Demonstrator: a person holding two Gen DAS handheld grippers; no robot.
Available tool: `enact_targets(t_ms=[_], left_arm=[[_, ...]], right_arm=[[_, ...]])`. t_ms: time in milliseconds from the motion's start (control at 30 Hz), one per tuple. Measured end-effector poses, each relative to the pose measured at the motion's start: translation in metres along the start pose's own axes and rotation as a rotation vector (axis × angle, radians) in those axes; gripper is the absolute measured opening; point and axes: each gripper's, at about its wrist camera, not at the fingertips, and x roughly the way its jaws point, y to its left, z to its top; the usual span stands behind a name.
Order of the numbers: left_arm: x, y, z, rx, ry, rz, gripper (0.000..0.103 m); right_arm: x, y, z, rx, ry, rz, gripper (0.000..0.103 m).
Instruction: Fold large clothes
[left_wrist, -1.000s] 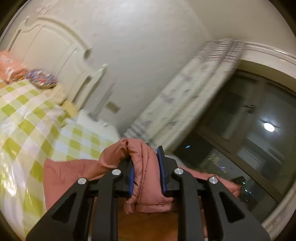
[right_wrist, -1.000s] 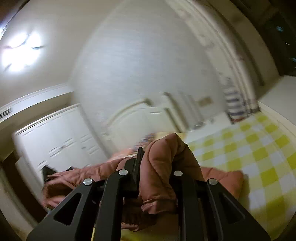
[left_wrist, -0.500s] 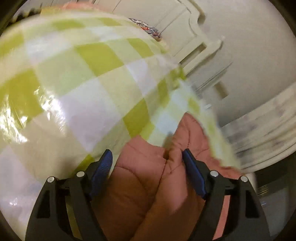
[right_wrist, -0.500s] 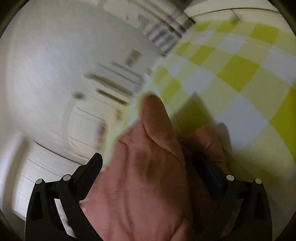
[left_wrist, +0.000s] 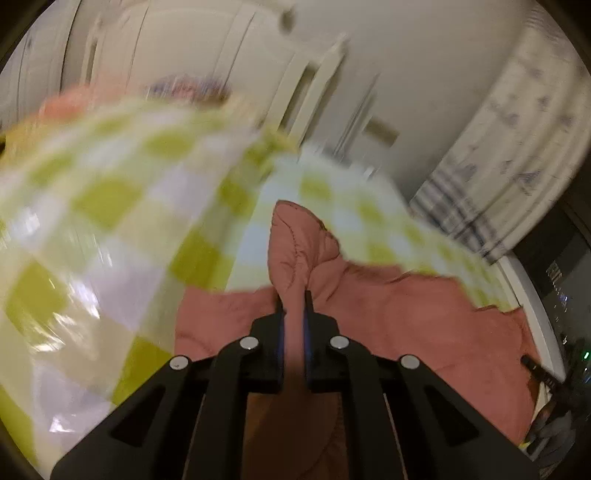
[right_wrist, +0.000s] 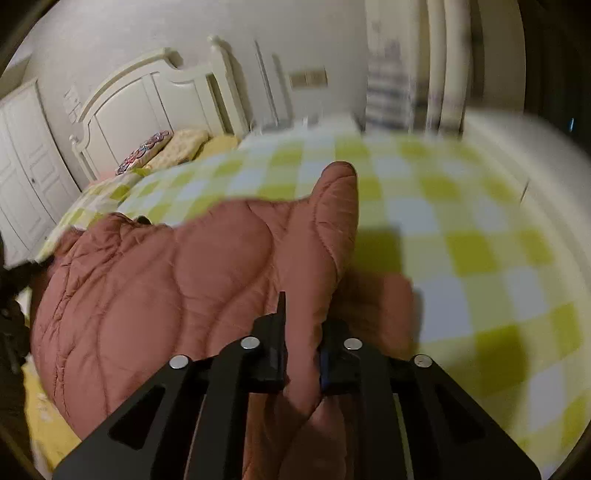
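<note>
I have a corner of the pink quilted jacket (left_wrist: 295, 254) pinched tight in my left gripper (left_wrist: 293, 314) and another in my right gripper (right_wrist: 301, 332), so I can spread it flat for folding. It lies on the bed's checked cover (right_wrist: 461, 229). Pillows (right_wrist: 173, 147) by the headboard (right_wrist: 147, 92) sit well clear.

One quilted pink puffer jacket (right_wrist: 155, 295) is counted, spread at 9 o'clock on one green-and-white checked bedspread (right_wrist: 461, 236). Two grippers are counted: the left gripper (left_wrist: 293, 310) and the right gripper (right_wrist: 301, 332). One white headboard (right_wrist: 147, 96), two pillows (right_wrist: 184, 147) and one patterned curtain (left_wrist: 517, 147) are recorded.
</note>
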Motion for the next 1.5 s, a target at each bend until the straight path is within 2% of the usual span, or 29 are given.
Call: enact_targets(t_ms=[100, 167, 233, 300, 367, 400, 433, 467, 500, 533, 567, 600, 633, 733, 800, 867, 967, 1000, 1033, 1067, 1100, 1133, 1167, 1233, 1267, 1333, 1400, 1433, 1500], left_arm=[[-0.026, -0.01, 0.016, -0.019, -0.084, -0.024, 0.007], [-0.029, -0.013, 0.029, -0.042, -0.1, -0.034, 0.007], [-0.018, -0.015, 0.038, -0.048, -0.092, -0.001, 0.007], [0.011, -0.019, 0.042, -0.023, -0.072, 0.093, 0.008], [0.049, -0.01, 0.034, -0.033, 0.001, 0.166, 0.012], [0.068, -0.001, 0.026, -0.047, 0.038, 0.203, 0.018], [0.084, 0.01, 0.019, -0.076, 0.074, 0.224, 0.021], [0.092, 0.02, 0.015, -0.134, 0.091, 0.198, 0.021], [0.087, 0.022, 0.018, -0.156, 0.068, 0.191, 0.021], [0.084, 0.021, 0.02, -0.154, 0.057, 0.188, 0.026], [0.085, 0.019, 0.02, -0.132, 0.058, 0.2, 0.028], [0.085, 0.018, 0.019, -0.121, 0.061, 0.206, 0.029], [0.084, 0.017, 0.018, -0.119, 0.053, 0.21, 0.03], [0.083, 0.017, 0.017, -0.117, 0.039, 0.224, 0.035], [0.085, 0.014, 0.018, -0.1, 0.047, 0.237, 0.038], [0.084, 0.013, 0.018, -0.094, 0.051, 0.238, 0.039], [0.084, 0.014, 0.018, -0.1, 0.048, 0.231, 0.042], [0.084, 0.014, 0.018, -0.102, 0.049, 0.223, 0.045], [0.085, 0.014, 0.018, -0.104, 0.053, 0.214, 0.05], [0.085, 0.014, 0.019, -0.103, 0.061, 0.198, 0.054], [0.083, 0.013, 0.021, -0.097, 0.062, 0.197, 0.059], [0.078, 0.01, 0.022, -0.09, 0.052, 0.208, 0.061], [0.065, 0.004, 0.024, -0.078, 0.008, 0.235, 0.064], [0.037, -0.011, 0.027, -0.049, -0.106, 0.258, 0.078], [0.019, -0.027, 0.027, -0.021, -0.174, 0.23, 0.082], [0.002, -0.056, 0.027, 0.051, -0.232, 0.17, 0.092], [0.001, -0.096, 0.021, 0.175, -0.24, 0.118, 0.099], [0.01, -0.119, 0.016, 0.258, -0.212, 0.107, 0.1], [0.04, -0.146, 0.004, 0.378, -0.142, 0.146, 0.1]], right_arm=[[-0.021, 0.001, 0.013, 0.012, -0.076, -0.004, 0.013], [-0.019, -0.003, 0.028, 0.034, -0.1, -0.01, 0.013], [-0.011, -0.006, 0.038, 0.062, -0.102, -0.034, 0.013], [0.017, -0.013, 0.042, 0.093, -0.06, -0.087, 0.013], [0.063, -0.024, 0.036, 0.146, 0.042, -0.119, 0.014], [0.079, -0.027, 0.029, 0.157, 0.064, -0.134, 0.015], [0.087, -0.032, 0.023, 0.187, 0.045, -0.107, 0.017], [0.085, -0.034, 0.023, 0.214, 0.035, -0.096, 0.02], [0.082, -0.035, 0.024, 0.231, 0.025, -0.099, 0.04], [0.08, -0.033, 0.024, 0.218, 0.023, -0.105, 0.071], [0.077, -0.031, 0.025, 0.194, 0.031, -0.109, 0.083], [0.074, -0.03, 0.026, 0.197, 0.035, -0.122, 0.089], [0.066, -0.03, 0.029, 0.211, 0.019, -0.13, 0.089], [0.022, -0.008, 0.038, 0.207, -0.138, -0.13, 0.09], [0.007, 0.032, 0.048, 0.109, -0.174, -0.084, 0.09], [0.01, 0.082, 0.052, -0.061, -0.133, -0.048, 0.092], [0.036, 0.148, 0.037, -0.291, -0.054, -0.015, 0.092], [0.052, 0.161, 0.028, -0.328, -0.005, -0.015, 0.092], [0.077, 0.17, 0.017, -0.345, 0.08, -0.013, 0.097], [0.099, 0.172, 0.002, -0.338, 0.105, -0.011, 0.098], [0.103, 0.169, -0.003, -0.32, 0.056, 0.003, 0.098], [0.104, 0.164, -0.001, -0.297, 0.068, 0.019, 0.098], [0.103, 0.157, 0.002, -0.267, 0.079, 0.042, 0.098], [0.104, 0.152, 0.002, -0.256, 0.09, 0.066, 0.098], [0.104, 0.15, 0.003, -0.253, 0.093, 0.071, 0.098], [0.105, 0.15, 0.003, -0.259, 0.094, 0.063, 0.099], [0.107, 0.149, 0.005, -0.26, 0.092, 0.061, 0.099], [0.108, 0.15, 0.005, -0.259, 0.091, 0.061, 0.098], [0.108, 0.153, 0.004, -0.26, 0.089, 0.061, 0.098]])
